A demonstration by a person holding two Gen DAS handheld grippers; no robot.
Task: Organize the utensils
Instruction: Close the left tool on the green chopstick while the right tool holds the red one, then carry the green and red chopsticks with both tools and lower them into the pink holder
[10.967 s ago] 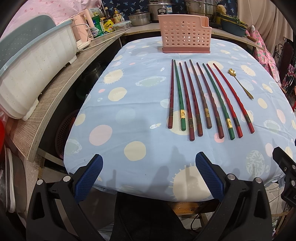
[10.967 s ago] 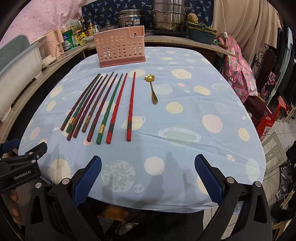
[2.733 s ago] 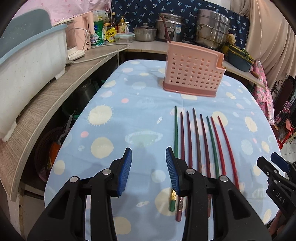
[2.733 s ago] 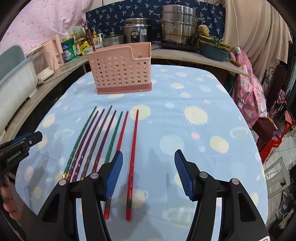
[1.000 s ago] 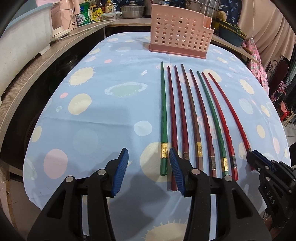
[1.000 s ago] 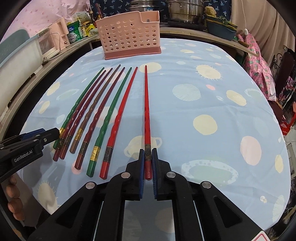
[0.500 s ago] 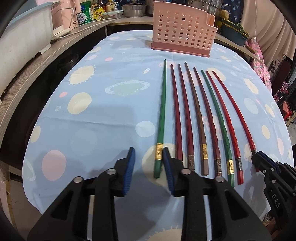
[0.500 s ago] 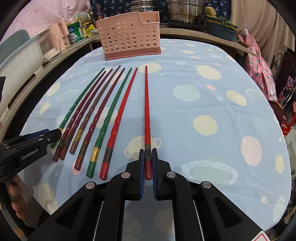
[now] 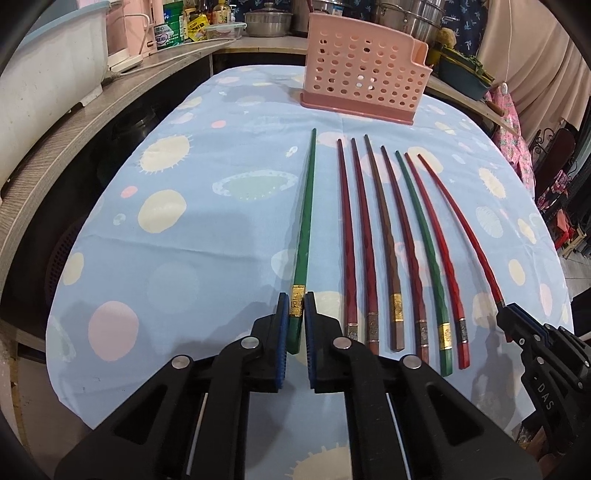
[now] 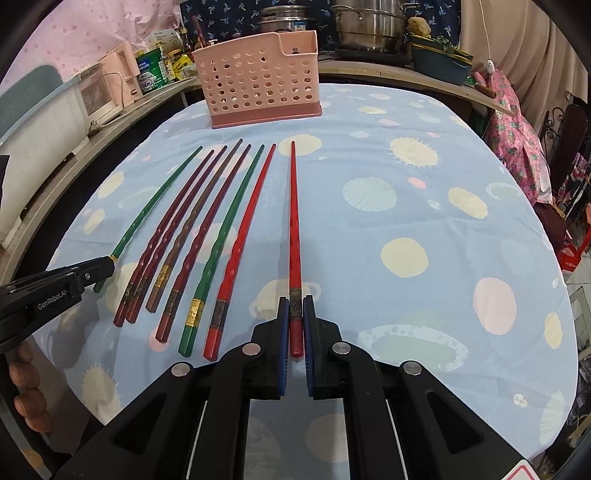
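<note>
the green chopstick point(image 9: 305, 221) lies at the left end of the row on the tablecloth point(image 9: 192, 236), its thick end with the gold band held between the blue pads of the left gripper point(image 9: 296, 306), whose fingers are nearly together and pressed on it. its tip points toward the pink holder point(image 9: 364, 79) and is angled slightly away from the neighbouring sticks. the red chopstick point(image 10: 294, 236) sits at the right end of the row, set apart from the others, its banded thick end clamped between the pads of the right gripper point(image 10: 295, 314), fingers likewise drawn narrow around it. whether either stick is lifted off the cloth cannot be told.

between the two held sticks, six chopsticks point(image 9: 384, 236) lie side by side on the cloth, close together, thick ends toward the grippers: dark red, brown, a second green one and a bright red one. the pink holder stands upright at the far end of the table, beyond the tips and apart from them; its perforated wall faces the cameras and one dark stick rises from it in the right wrist view.

behind the table, a counter point(image 10: 388, 74) carries steel pots point(image 10: 364, 26), and a side shelf holds jars and a pink appliance point(image 10: 118, 74).
</note>
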